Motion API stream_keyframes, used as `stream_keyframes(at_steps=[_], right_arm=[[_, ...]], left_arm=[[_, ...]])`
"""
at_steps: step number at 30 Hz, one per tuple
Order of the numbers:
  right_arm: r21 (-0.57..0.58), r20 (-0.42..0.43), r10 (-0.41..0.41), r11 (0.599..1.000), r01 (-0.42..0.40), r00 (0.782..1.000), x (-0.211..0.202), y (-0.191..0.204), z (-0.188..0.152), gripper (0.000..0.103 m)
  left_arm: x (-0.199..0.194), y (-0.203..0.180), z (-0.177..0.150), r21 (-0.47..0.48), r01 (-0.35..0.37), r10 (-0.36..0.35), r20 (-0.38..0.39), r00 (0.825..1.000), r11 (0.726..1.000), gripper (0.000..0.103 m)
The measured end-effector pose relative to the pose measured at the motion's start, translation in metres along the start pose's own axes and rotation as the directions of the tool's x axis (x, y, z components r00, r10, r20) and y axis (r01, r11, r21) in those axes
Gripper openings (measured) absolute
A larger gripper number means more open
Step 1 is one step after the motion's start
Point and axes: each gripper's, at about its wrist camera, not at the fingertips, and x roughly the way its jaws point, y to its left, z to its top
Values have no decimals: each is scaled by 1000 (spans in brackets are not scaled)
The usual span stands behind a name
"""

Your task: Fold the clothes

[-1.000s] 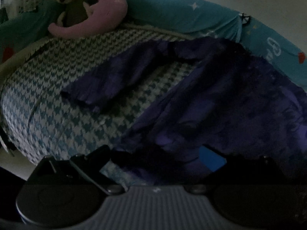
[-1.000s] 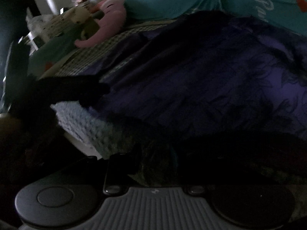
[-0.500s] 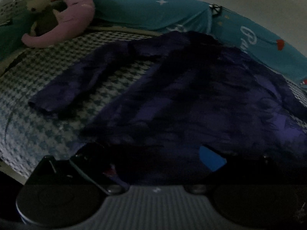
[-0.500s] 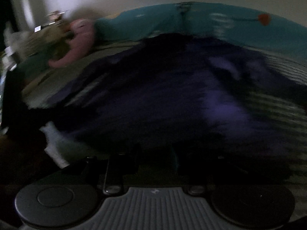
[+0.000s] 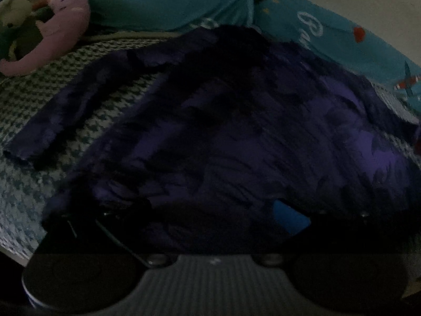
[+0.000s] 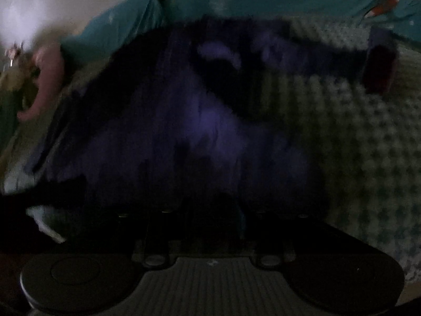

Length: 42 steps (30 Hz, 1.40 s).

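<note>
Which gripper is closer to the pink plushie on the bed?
Probably left. In the left gripper's view the pink plushie shows large, past the purple top's sleeve. In the right gripper's view the plushie is smaller, at the far left edge.

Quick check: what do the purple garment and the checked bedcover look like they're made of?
Purple garment: soft woven or knit cloth, matte, going by its limp folds and creases; the dim light hides the weave. Checked bedcover: fabric with a teal-and-white houndstooth pattern, slightly nubbly, possibly quilted.
</note>
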Motion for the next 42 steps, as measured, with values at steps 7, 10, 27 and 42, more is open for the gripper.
stream_keyframes(at_steps=[7,10,27,42], right_arm=[[-93,58,65,994,-59,996,-14,12,-4,35],[-74,134,87,994,-78,987,-24,9,5,35],[181,231,-5,983,-38,973,19,-57,96,44],[455,228,-40,888,-70,973,70,-102,141,57]], left_arm=[[4,-21,-9,102,-34,38,-30,999,994,103],[0,-22,-4,75,22,-20,-30,999,997,103],[11,-57,54,182,54,-58,17,998,982,103],[52,-86,108,274,30,-46,51,998,961,103]])
